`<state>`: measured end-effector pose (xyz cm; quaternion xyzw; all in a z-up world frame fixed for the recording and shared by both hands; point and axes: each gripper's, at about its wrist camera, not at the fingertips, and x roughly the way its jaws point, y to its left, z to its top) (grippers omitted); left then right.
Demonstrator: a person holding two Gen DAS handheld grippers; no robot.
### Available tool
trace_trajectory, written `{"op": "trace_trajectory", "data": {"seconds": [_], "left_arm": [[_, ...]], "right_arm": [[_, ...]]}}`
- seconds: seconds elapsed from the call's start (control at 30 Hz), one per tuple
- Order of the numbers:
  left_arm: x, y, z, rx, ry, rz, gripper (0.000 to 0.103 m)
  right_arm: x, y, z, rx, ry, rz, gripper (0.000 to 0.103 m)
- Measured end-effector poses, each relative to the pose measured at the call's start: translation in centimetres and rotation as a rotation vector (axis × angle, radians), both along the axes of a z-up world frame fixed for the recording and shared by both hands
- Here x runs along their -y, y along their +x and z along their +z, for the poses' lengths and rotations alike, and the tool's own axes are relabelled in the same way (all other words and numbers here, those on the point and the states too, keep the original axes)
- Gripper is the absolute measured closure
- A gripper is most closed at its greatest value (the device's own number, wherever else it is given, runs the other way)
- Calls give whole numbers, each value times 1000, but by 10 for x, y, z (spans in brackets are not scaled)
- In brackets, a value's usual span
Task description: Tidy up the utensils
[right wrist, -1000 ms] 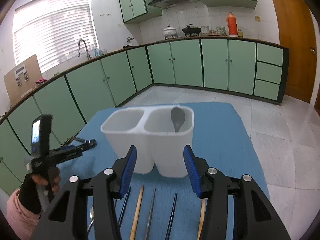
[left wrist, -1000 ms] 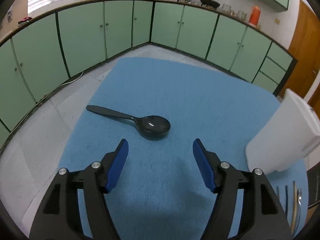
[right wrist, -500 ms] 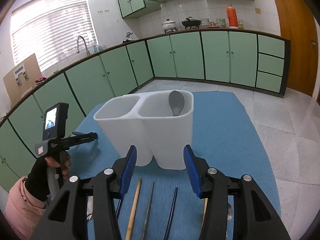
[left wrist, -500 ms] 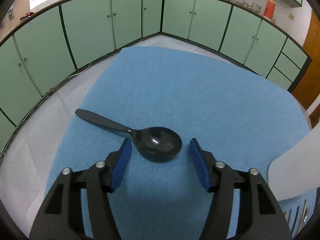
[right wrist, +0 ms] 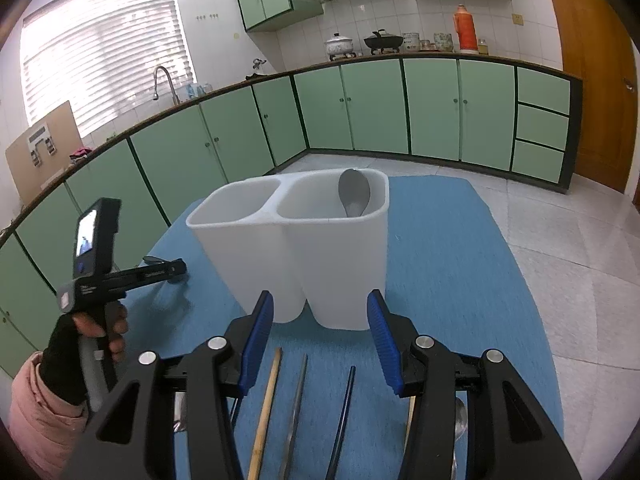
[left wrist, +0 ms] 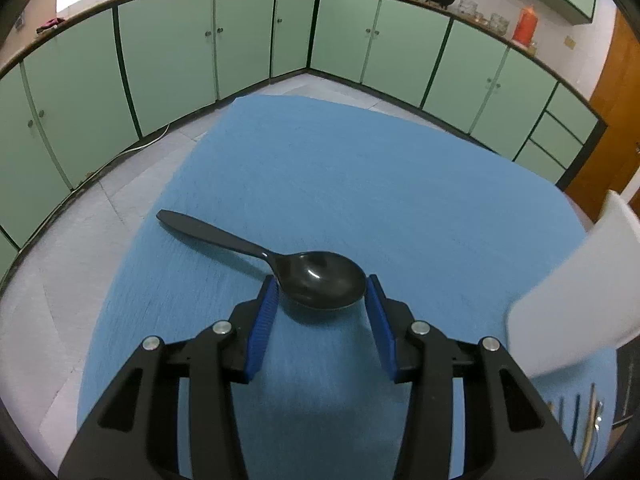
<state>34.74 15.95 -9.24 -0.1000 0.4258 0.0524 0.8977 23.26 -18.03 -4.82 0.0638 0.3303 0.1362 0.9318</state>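
Note:
A black plastic spoon (left wrist: 320, 280) lies on the blue mat (left wrist: 360, 168), handle pointing up and left. My left gripper (left wrist: 320, 290) straddles its bowl and its jaws are closing. The blue pads (left wrist: 264, 320) stand right at the bowl's rim on both sides, and the spoon still rests flat. In the right wrist view the left gripper (right wrist: 176, 270) shows at the left in a gloved hand. My right gripper (right wrist: 320, 304) hovers open and holds nothing, just in front of the white two-compartment caddy (right wrist: 332, 264). A grey spoon (right wrist: 354, 198) stands in the caddy's right compartment.
Several chopsticks lie in a row on the mat under my right gripper: a wooden one (right wrist: 268, 400), a metal one (right wrist: 298, 400), a dark one (right wrist: 344, 412). A metal spoon (right wrist: 460, 420) lies beside them. The caddy's side (left wrist: 580, 292) rises at the right of the left wrist view.
My left gripper has moved forward over the black spoon and its jaws have narrowed around the bowl. The right gripper has kept still.

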Motion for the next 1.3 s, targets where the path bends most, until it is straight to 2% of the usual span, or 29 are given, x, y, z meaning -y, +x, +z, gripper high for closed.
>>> {"op": "trace_trajectory", "data": {"seconds": [0.33,0.5,0.63,0.83,0.9,1.0,1.17,1.3], "left_arm": [[13,-74,4,24,-32,-68,60],[10,-105,0,18,-65,-57,60],[6,-134,0,16,-114,-7,60],[21,-147,2,1,-172,-6,59],[27,-148,1,-10,-158,-22,57],[30,-148,6,-2,-134,-48,38],[10,-151,16,36,-63,-55,31],[-23,-143,12,16,-8,-3,30]], "right_arm": [[-2,-11,0,-2,-3,8,55],[-3,-19,1,-2,0,13,55],[-3,-27,2,1,3,15,55],[1,-41,4,10,11,21,55],[2,-46,4,14,14,21,55],[4,-51,6,18,15,15,55],[13,-59,3,13,20,3,55],[15,-62,4,16,25,1,55]]}}
